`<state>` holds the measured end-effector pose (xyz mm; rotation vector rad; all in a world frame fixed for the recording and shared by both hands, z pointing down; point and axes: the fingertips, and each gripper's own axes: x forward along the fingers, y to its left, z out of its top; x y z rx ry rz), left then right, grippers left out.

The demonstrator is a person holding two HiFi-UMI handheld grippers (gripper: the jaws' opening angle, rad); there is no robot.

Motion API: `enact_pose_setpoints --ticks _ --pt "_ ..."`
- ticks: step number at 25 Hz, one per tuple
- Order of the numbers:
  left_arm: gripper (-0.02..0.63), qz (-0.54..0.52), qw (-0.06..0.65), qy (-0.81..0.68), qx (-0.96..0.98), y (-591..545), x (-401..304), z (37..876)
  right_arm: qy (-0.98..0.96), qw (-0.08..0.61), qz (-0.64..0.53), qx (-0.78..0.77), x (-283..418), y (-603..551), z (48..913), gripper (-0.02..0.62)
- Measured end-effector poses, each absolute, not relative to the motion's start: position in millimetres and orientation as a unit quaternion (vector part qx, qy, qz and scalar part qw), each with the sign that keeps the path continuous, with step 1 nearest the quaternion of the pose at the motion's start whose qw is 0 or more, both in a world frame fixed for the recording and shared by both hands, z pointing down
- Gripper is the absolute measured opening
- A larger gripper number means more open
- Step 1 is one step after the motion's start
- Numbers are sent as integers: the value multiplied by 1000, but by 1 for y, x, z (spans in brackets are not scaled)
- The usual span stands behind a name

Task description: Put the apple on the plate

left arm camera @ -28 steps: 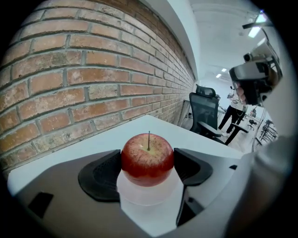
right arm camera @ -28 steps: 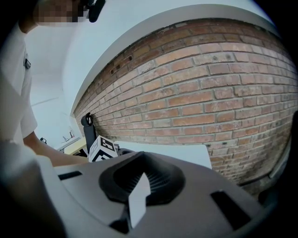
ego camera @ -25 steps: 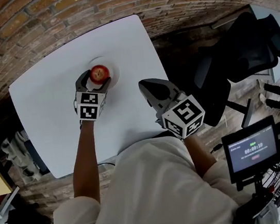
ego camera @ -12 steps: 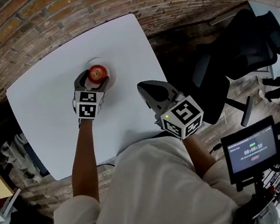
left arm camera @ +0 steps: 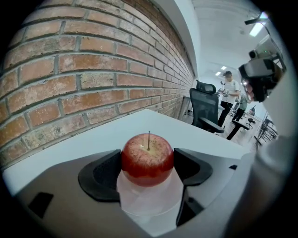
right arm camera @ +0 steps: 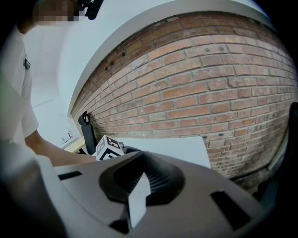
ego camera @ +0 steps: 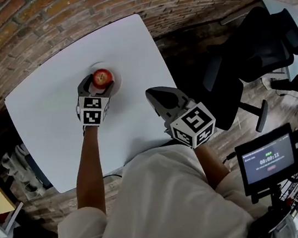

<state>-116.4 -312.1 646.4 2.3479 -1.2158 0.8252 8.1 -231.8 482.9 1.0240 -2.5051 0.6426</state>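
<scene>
over the plate (left arm camera: 148,202), left claw (left arm camera: 148,167) clamped on apple (left arm camera: 148,155), right claw (right arm camera: 139,180) closed, empty, screen (ego camera: 268,159) reads 00:00:11

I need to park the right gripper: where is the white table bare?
Bare: the white table left of the left gripper, and the strip between it and the right gripper. Crowded only at the small white plate, where the left gripper's jaws hold the red apple.
</scene>
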Motion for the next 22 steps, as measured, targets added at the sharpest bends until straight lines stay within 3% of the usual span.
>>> enact_pose_setpoints --ticks 12,22 --pt "356 296 166 -427 838 -309 -116 644 -889 179 228 356 1 -232 481 3" --pt "356 288 193 -427 835 -309 -117 648 -887 174 227 362 4 -230 480 3"
